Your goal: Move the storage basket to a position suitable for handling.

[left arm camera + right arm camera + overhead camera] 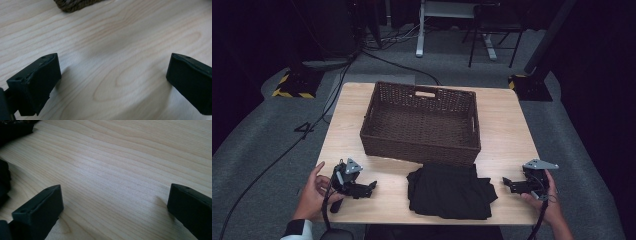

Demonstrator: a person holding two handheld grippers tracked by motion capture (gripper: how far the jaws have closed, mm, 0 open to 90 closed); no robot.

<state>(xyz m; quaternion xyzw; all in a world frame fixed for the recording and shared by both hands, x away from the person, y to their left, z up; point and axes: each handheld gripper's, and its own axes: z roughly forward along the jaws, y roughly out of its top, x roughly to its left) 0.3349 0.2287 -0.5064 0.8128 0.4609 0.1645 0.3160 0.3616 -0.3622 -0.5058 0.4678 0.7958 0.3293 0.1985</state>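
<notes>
High view: left gripper (371, 187) on near-left of table (507, 125), jaws wide apart, nothing between them, person's left hand (314, 192) beside it. Right gripper (506, 183) at near-right edge, held in right hand (546, 200), jaws likewise spread wide and empty over bare wood. Between grippers, apart from both: folded black garment (449, 191), probably trousers, too dark to tell. Just behind it, touching or nearly so, brown wicker basket (422, 122).
</notes>
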